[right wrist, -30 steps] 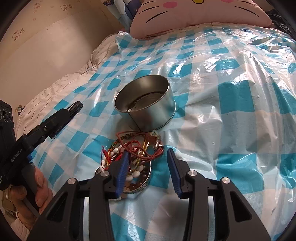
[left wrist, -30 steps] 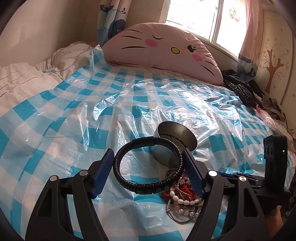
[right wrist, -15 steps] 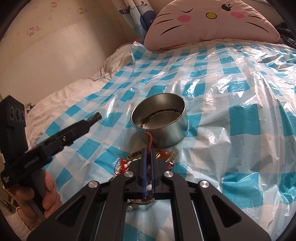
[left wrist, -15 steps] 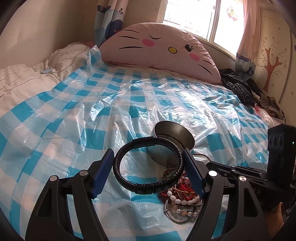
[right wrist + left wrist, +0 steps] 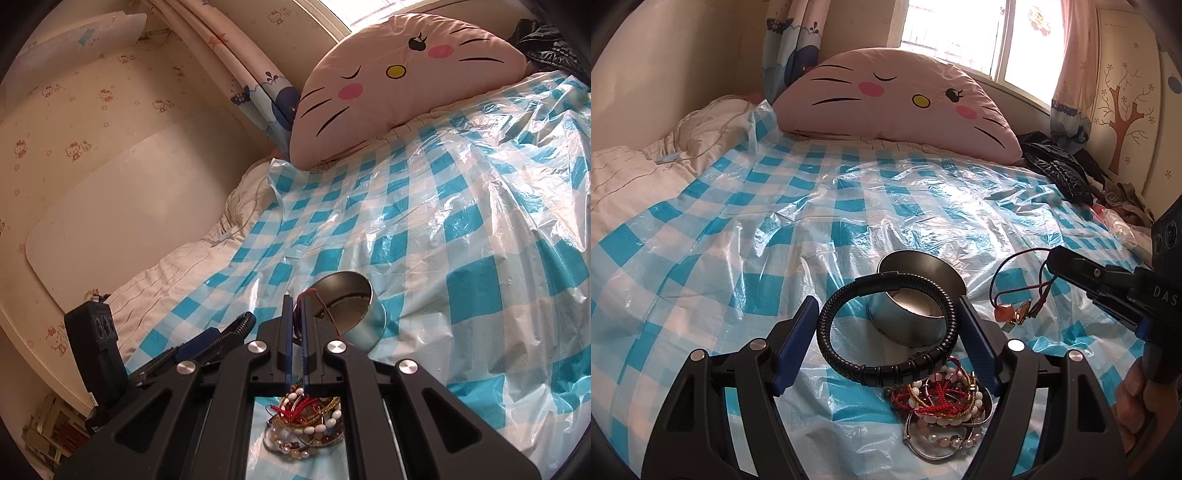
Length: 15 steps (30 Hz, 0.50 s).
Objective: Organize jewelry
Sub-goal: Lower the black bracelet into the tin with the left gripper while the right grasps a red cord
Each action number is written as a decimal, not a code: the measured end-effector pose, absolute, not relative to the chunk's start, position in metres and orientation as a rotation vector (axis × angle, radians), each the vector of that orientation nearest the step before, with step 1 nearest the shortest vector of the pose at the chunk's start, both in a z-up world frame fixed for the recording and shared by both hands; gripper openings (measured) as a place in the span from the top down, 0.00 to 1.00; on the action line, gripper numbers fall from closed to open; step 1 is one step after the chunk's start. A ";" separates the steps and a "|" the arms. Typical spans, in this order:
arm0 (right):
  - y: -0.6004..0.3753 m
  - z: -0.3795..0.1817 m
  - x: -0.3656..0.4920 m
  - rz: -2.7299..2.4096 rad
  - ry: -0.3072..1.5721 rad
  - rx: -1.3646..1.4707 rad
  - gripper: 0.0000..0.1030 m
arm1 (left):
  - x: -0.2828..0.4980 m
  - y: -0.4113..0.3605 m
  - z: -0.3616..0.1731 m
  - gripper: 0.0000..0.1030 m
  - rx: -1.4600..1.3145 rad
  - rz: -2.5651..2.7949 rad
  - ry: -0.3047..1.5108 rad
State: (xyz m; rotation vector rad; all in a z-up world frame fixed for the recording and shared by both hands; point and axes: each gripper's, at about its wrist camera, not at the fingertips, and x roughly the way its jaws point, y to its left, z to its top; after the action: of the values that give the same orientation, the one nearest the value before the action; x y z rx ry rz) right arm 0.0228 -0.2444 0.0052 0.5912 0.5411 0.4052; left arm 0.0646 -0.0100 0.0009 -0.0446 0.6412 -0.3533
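My left gripper holds a black braided bracelet across its blue pads, above the bed. Behind it a round metal tin stands on the checked sheet. A pile of bead bracelets and bangles lies in front of the tin. My right gripper comes in from the right, shut on a red cord necklace whose orange pendant dangles beside the tin. In the right wrist view the right gripper's pads pinch the red cord above the pile, with the tin just beyond.
A blue-and-white checked plastic sheet covers the bed. A pink cat-face pillow lies at the head, a white quilt at the left and a black bag with clutter at the right edge. A person's hand holds the right gripper's handle.
My right gripper closed on the red cord in the pile and lifted it, so the necklace now hangs clear beside the tin. The left gripper kept still with the black bracelet.
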 end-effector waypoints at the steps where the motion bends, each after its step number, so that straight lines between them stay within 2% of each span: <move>1: -0.246 0.008 0.025 0.401 0.529 0.596 0.95 | 0.067 -0.012 0.001 0.31 -0.041 -0.356 0.639; 15: -0.250 0.005 0.069 0.384 0.513 0.607 0.95 | 0.124 -0.062 -0.005 0.31 0.040 -0.398 0.644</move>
State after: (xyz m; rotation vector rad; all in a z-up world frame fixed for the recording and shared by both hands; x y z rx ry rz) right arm 0.0695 -0.2500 0.0046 0.6068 0.5127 0.3838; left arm 0.1237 -0.0622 -0.0051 0.0405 0.6436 -0.3975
